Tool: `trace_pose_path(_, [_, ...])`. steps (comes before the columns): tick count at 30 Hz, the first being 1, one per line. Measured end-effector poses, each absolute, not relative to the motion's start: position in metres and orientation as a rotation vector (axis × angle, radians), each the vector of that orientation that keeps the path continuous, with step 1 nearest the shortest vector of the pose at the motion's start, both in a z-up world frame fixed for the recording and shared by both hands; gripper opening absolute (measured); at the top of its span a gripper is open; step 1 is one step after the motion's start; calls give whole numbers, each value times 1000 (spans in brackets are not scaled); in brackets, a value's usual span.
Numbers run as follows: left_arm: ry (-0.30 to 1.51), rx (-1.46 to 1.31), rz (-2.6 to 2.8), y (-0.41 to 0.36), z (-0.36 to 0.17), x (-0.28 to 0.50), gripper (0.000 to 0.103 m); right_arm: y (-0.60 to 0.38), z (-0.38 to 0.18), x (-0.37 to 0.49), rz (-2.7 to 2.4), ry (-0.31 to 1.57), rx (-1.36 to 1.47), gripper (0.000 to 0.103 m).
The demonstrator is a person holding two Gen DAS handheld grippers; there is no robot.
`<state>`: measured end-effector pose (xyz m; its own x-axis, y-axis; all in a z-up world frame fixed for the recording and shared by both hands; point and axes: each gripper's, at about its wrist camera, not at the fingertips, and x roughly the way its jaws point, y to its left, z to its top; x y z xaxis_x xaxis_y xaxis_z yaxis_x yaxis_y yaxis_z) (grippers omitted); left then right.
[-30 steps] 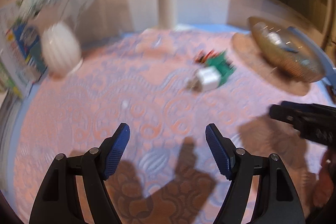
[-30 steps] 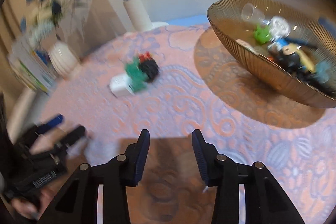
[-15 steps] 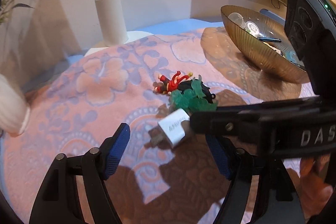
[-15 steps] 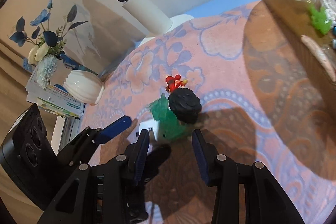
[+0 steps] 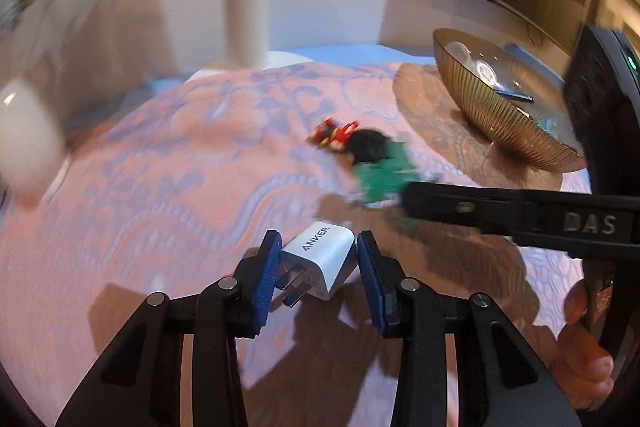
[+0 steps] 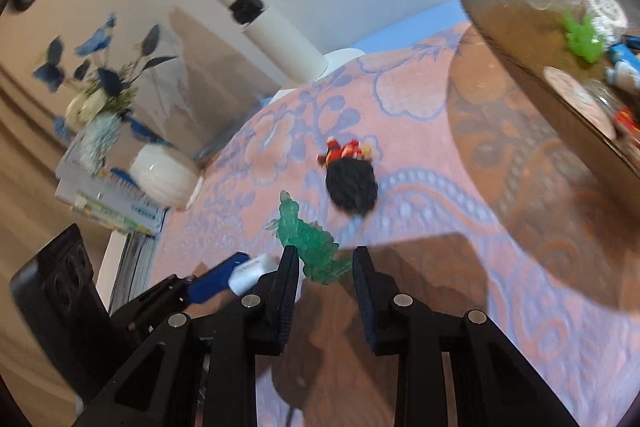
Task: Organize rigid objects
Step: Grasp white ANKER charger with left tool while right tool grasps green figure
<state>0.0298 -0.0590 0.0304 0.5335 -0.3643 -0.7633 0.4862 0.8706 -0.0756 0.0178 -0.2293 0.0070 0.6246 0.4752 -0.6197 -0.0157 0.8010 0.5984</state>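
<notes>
Closing my left gripper [image 5: 316,267] on the charger [image 5: 320,259] between its jaws, right gripper [image 6: 322,267] narrowing around the green toy [image 6: 316,251]; both pickups started.

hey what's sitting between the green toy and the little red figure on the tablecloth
A black bumpy ball. In the right wrist view it lies between the green toy and the red figure, right against the figure, with a small gap to the toy.

Count on the patterned cloth: one white charger [image 5: 324,259], one green toy figure [image 6: 314,247], one black ball [image 6: 351,187], one red figure [image 6: 346,151]. One ribbed bowl [image 5: 492,115]. One white vase [image 6: 164,179]. Two grippers [image 5: 316,279] [image 6: 324,291].
</notes>
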Motion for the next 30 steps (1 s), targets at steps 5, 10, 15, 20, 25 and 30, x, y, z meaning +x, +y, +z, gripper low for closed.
trace_pose_path(5, [903, 98, -406, -28, 27, -7, 34, -211, 20, -32, 283, 836, 383, 27])
trace_pose_path(10, [833, 104, -356, -23, 28, -29, 34, -192, 14, -63, 286, 842, 169, 28])
trace_pose_path(15, [803, 99, -348, -20, 28, -31, 34, -198, 5, -65, 381, 864, 201, 59])
trace_pose_path(20, [814, 103, -372, -22, 26, -31, 45, -203, 2, -64, 370, 869, 243, 59])
trace_pose_path(25, [873, 115, -368, -26, 18, -25, 52, -196, 4, -64, 356, 874, 205, 62])
trace_pose_path(30, [887, 111, -348, -27, 15, -21, 52, -176, 3, -65, 355, 877, 89, 76])
